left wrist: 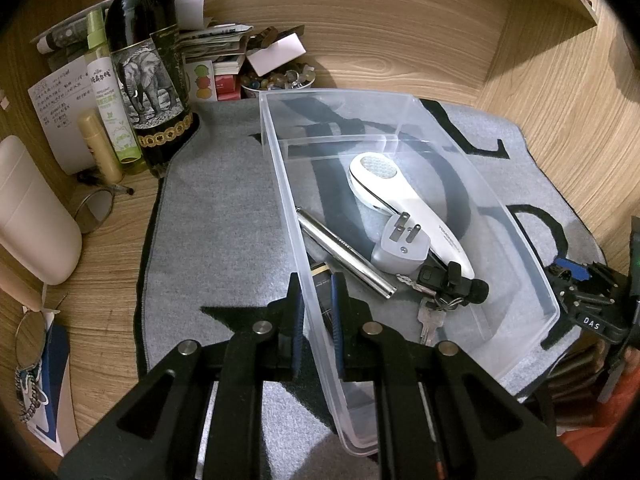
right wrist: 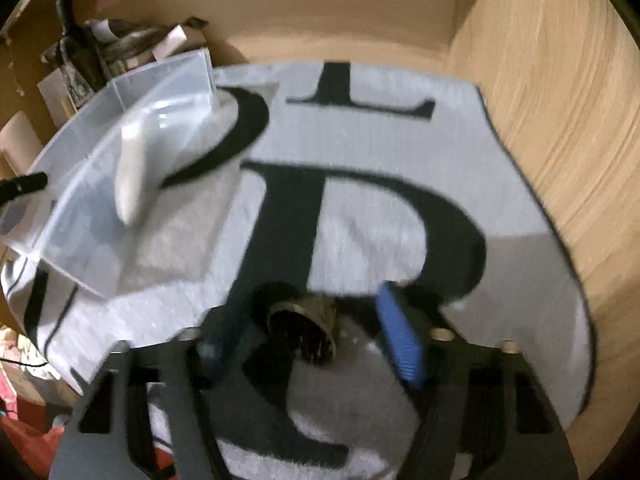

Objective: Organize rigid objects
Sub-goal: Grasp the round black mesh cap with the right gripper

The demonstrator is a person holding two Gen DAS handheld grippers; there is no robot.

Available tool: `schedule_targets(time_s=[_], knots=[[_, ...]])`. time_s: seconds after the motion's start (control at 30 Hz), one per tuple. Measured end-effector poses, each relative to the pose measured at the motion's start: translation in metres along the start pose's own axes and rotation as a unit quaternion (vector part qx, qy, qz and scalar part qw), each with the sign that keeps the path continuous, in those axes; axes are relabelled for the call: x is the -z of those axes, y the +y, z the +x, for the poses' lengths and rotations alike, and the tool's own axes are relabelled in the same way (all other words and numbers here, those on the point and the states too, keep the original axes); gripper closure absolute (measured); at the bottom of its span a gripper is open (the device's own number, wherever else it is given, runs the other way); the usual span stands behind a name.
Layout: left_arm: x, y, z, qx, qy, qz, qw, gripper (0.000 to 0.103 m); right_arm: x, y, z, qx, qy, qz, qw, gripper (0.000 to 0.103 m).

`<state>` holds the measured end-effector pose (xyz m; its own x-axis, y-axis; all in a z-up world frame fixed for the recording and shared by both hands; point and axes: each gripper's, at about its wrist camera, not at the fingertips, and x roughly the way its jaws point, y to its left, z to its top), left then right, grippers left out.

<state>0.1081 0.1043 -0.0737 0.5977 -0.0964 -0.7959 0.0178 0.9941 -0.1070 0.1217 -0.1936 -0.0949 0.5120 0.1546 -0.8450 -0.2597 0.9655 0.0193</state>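
A clear plastic bin (left wrist: 516, 240) sits on a grey mat (left wrist: 224, 216). In it lie a white handheld device (left wrist: 404, 196), a grey plug adapter (left wrist: 400, 248), a silver pen tube (left wrist: 344, 252), keys with a black fob (left wrist: 436, 292) and a small dark item (left wrist: 322, 276). My left gripper (left wrist: 316, 312) is shut on the bin's near left wall. My right gripper (right wrist: 308, 340) is open over the mat, with a dark round object (right wrist: 304, 332) between its fingers. The bin also shows in the blurred right wrist view (right wrist: 80, 152).
A wine bottle (left wrist: 148, 64), a spray bottle (left wrist: 108, 88), a yellow tube (left wrist: 98, 146), papers and a bowl of beads (left wrist: 276, 78) stand at the back left. A white container (left wrist: 32, 212) is at the left. Wooden walls (right wrist: 560, 120) close in at the right.
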Motion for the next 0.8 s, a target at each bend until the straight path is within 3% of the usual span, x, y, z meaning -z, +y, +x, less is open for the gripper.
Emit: schedule_targets(time_s=[0.07, 0.33, 0.8], knots=[[0.000, 0.000, 0.000, 0.000, 0.000, 0.000, 1.0000, 0.092, 0.000, -0.003, -0.005, -0.008, -0.001, 0.004, 1.000, 0.073], [0.000, 0.000, 0.000, 0.000, 0.000, 0.000, 1.0000, 0.092, -0.011, -0.002, -0.008, -0.017, -0.022, 0.008, 1.000, 0.073], [-0.001, -0.001, 0.000, 0.003, 0.001, 0.000, 1.0000, 0.092, -0.057, 0.023, -0.029, -0.036, -0.098, -0.029, 0.994, 0.073]])
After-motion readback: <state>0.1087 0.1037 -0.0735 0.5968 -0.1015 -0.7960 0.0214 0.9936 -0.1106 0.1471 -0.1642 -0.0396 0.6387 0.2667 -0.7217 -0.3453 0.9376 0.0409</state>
